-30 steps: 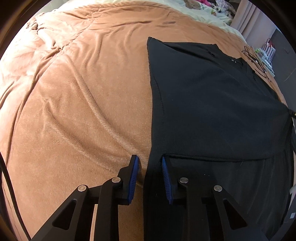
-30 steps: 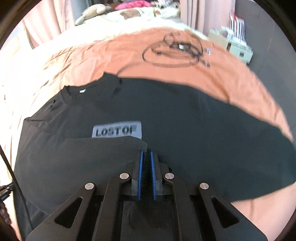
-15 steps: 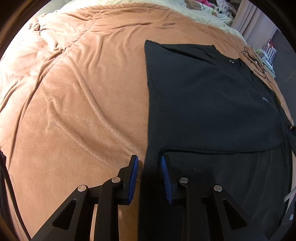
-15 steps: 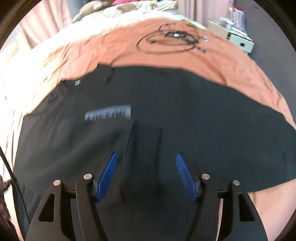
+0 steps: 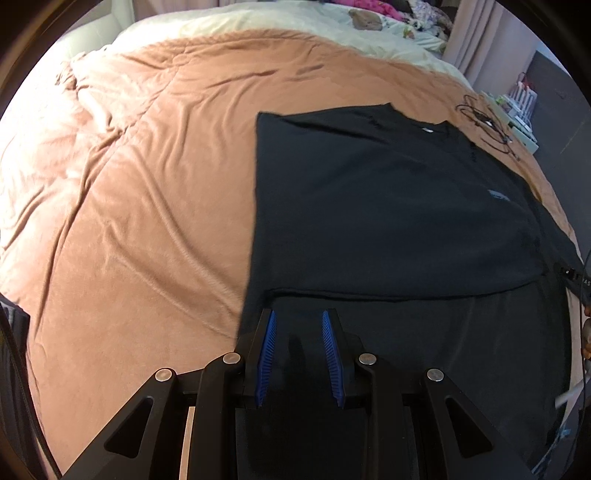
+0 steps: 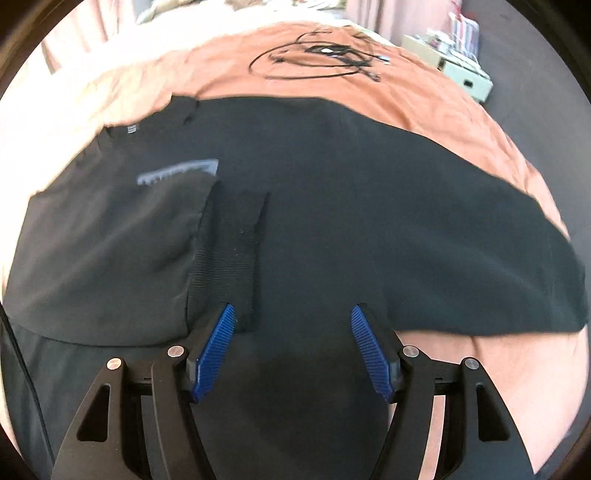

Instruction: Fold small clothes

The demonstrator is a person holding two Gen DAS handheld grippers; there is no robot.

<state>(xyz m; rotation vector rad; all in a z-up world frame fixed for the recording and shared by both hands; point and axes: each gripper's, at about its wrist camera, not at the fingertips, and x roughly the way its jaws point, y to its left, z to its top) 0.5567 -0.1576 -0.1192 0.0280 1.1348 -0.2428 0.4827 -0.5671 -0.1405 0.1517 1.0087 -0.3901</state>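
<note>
A black long-sleeved shirt (image 5: pixel 388 206) lies flat on the orange blanket (image 5: pixel 147 221), collar at the far side. Its left part is folded over the body. The folded sleeve ends in a ribbed cuff (image 6: pixel 232 251), which lies on the chest below the grey logo (image 6: pixel 177 172). My right gripper (image 6: pixel 292 308) stands wide open above the shirt (image 6: pixel 369 206). Its pads hold nothing, and the cuff's near end lies just beyond its left finger. My left gripper (image 5: pixel 298 314) hovers over the near left part of the shirt. Its jaws stand narrowly apart and only fabric below shows in the gap.
A tangle of black cables (image 6: pixel 314 55) lies on the blanket (image 6: pixel 424 107) beyond the collar. A pale box with books (image 6: pixel 465 74) stands off the bed's far right. Cream bedding (image 5: pixel 258 18) and soft toys lie at the far end. Bare blanket stretches left of the shirt.
My right gripper, shut on the sleeve cuff before, has opened wide and let it drop onto the chest. My left gripper has risen and shifted right, from the shirt's edge to over the fabric.
</note>
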